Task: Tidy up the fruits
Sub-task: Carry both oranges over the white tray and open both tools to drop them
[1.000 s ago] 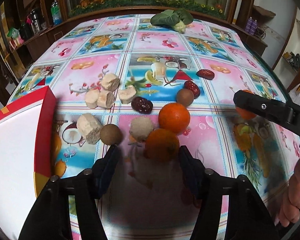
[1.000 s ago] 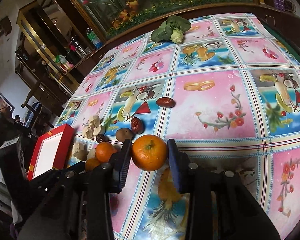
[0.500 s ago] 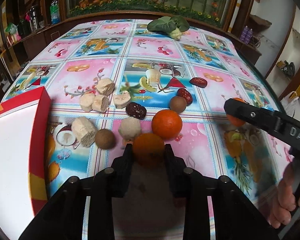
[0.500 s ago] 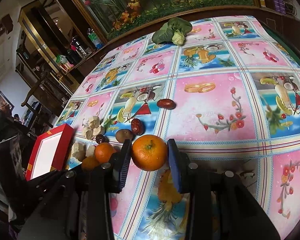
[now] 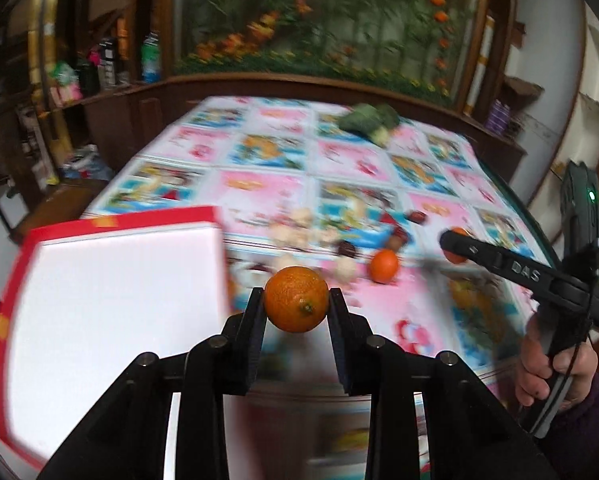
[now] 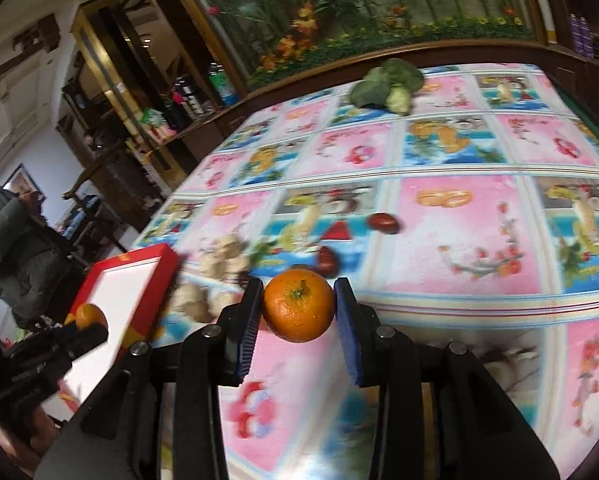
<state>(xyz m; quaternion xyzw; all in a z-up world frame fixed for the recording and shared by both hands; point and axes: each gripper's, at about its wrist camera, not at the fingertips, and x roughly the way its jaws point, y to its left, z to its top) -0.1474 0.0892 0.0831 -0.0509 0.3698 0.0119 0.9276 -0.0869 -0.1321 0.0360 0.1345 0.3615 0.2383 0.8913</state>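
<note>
An orange mandarin (image 5: 296, 299) with a green stem sits between the black fingers of the left tool (image 5: 295, 310). The right tool (image 6: 298, 307) has blue pads (image 6: 345, 328) around a second orange mandarin (image 6: 298, 305). The counter (image 6: 459, 248) wears pink-and-blue squares printed with fruit (blurred). The box (image 5: 99, 312) is red-rimmed, white inside.

Three oranges (image 5: 296, 299) (image 5: 384, 266) (image 6: 298, 305): one in each tool, one on the counter (image 6: 459, 240). One red tray (image 5: 99, 300). One green vegetable (image 6: 387, 84). Smaller pieces are too blurred to count.
</note>
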